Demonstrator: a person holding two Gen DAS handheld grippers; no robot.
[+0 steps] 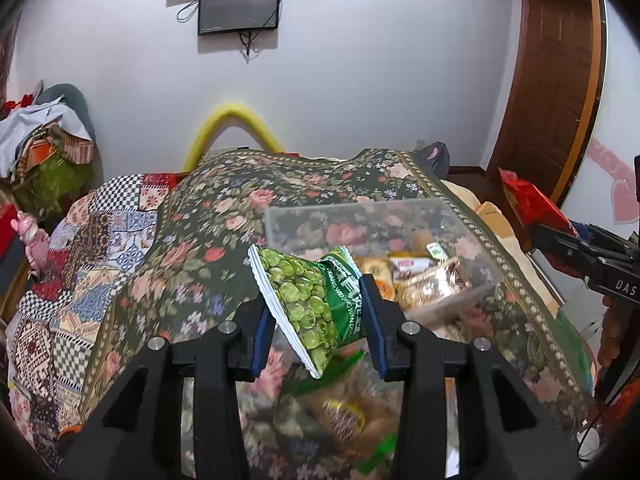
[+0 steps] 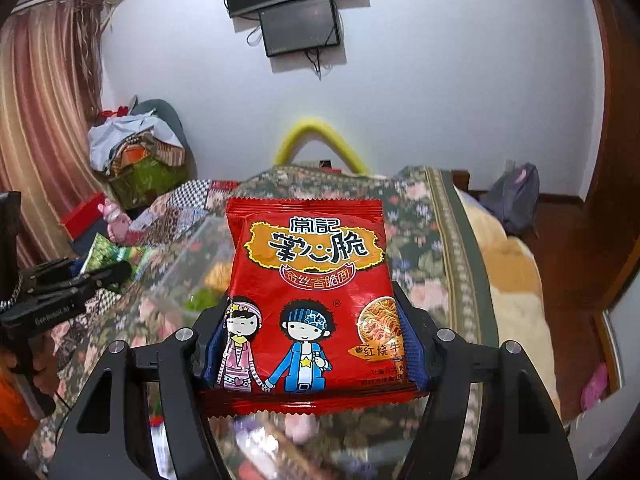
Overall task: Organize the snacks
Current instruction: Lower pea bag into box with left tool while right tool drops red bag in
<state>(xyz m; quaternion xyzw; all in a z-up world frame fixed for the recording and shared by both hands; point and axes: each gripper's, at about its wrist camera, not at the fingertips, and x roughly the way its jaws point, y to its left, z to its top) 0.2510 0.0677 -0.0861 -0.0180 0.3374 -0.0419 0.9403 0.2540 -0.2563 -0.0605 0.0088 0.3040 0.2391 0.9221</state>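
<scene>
My left gripper (image 1: 318,312) is shut on a green pea snack bag (image 1: 308,300) and holds it above the floral bedspread, just left of a clear plastic box (image 1: 472,240) that holds several wrapped snacks (image 1: 420,276). More snack packs (image 1: 344,416) lie blurred below it. My right gripper (image 2: 312,344) is shut on a red noodle snack pack (image 2: 308,296), held flat and facing the camera above the bed. The right gripper with the red pack shows at the right edge of the left wrist view (image 1: 532,204). The left gripper shows at the left of the right wrist view (image 2: 100,272).
The bed has a floral cover (image 1: 224,216) and a patchwork quilt (image 1: 92,248). A pile of clothes (image 1: 44,140) is at the far left. Two screens (image 1: 240,4) hang on the wall. A wooden door (image 1: 552,92) is on the right. The clear box (image 2: 192,256) is left of the red pack.
</scene>
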